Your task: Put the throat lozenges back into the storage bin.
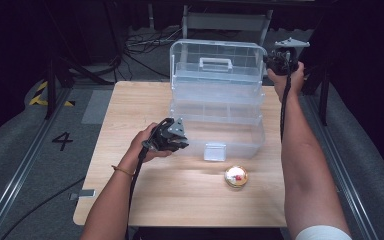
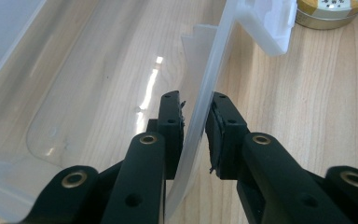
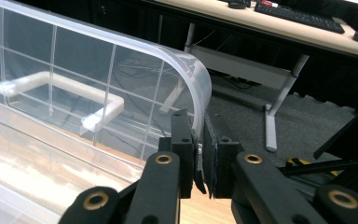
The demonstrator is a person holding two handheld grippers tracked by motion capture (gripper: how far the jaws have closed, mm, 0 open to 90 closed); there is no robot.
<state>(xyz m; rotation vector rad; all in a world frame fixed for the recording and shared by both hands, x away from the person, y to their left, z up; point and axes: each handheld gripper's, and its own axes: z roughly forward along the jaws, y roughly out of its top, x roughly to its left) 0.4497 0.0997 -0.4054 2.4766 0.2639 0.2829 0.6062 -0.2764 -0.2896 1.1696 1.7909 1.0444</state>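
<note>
1. A round gold tin [image 1: 236,176] sits on the wooden table [image 1: 130,200], near the person and just right of centre, close to the clear plastic box [image 1: 215,125] but apart from it. In the left gripper view the tin [image 2: 331,11] lies beyond the box's front latch [image 2: 275,28].
2. Off the table's far edge are cables on the floor and a metal frame; a desk with a keyboard [image 3: 298,16] shows in the right gripper view.
3. The box stands at the table's middle and far part, its long axis running left to right. Its lid [image 1: 215,62] is raised upright at the far side, handle [image 1: 215,64] facing the person.
4. The left gripper [image 1: 172,137] is at the box's near left corner, its jaws pinching the thin front wall [image 2: 205,102].
5. The right gripper [image 1: 280,60] is at the lid's far right corner, jaws pressed together on the lid's curved edge [image 3: 200,93].
</note>
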